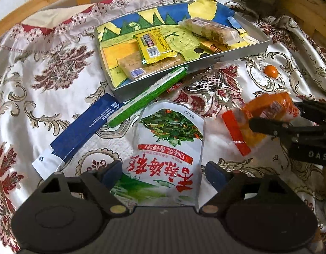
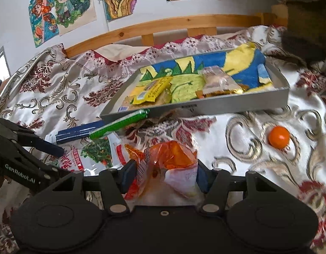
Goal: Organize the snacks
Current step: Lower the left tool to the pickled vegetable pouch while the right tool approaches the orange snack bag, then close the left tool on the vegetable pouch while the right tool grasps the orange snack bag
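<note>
A patterned satin cloth [image 1: 57,67] with red and gold flourishes covers the surface, bounded at the back by a wooden rail [image 2: 163,24], and coloured drawings [image 2: 61,6] hang on the white wall behind it. The right gripper [image 2: 163,174] has its blue pads pressed against both sides of a crumpled orange packet [image 2: 171,158], which is lifted clear of the cloth; in the left wrist view the same packet [image 1: 266,114] hangs between dark fingers at the right edge. The left gripper [image 1: 160,172] stands wide, its pads on either side of a white pouch [image 1: 169,139] printed with green vegetables and red characters, which lies flat on the cloth; the pads do not appear to press on it. Just beyond the pouch a green tube [image 1: 148,95] lies slantwise, overlapping a long dark blue packet [image 1: 84,127] on its left, its far end up against the front wall of a shallow grey tray [image 1: 237,54]. The tray is lined with a painted paper and holds a yellow wrapped bar [image 1: 155,46] on top of a pale oat bar [image 1: 139,65], with a clear-wrapped biscuit pack [image 1: 209,29] and a small brown sachet [image 1: 211,46] toward its right end. A small orange ball [image 2: 279,136] sits alone on the cloth to the right, well apart from the tray.
</note>
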A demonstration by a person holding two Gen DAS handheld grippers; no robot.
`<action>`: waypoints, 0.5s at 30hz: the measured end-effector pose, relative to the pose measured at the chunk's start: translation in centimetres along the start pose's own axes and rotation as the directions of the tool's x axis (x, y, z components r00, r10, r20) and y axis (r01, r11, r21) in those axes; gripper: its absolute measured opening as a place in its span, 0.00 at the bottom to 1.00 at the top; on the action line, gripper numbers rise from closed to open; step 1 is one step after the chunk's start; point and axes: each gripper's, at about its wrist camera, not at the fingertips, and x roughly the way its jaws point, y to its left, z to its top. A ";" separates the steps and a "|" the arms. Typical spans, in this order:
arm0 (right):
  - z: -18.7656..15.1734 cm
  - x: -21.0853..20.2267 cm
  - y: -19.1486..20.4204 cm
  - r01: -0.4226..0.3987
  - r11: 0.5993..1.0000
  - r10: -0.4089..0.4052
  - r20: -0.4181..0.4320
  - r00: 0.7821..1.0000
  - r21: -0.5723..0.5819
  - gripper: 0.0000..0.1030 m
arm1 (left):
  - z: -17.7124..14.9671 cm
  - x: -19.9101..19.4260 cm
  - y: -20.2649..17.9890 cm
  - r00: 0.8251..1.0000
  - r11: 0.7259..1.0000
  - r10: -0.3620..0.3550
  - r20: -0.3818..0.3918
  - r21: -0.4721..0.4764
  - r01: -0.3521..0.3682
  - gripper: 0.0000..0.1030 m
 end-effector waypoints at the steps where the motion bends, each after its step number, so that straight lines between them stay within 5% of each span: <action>1: -0.2 -0.2 0.1 0.000 1.000 0.000 -0.005 1.000 0.002 0.58 | 0.0 0.1 -0.3 1.000 1.000 0.012 0.001 0.014 -0.012 0.88; 9: -0.7 0.3 0.3 -0.005 1.000 0.005 -0.007 1.000 -0.001 0.64 | 0.0 1.3 -1.2 0.997 0.993 0.071 0.017 0.098 -0.072 0.91; 15: -1.0 0.9 0.1 -0.010 1.000 0.010 -0.011 1.000 0.007 0.59 | 0.3 1.5 -1.8 0.994 0.985 0.113 -0.010 0.131 -0.111 0.82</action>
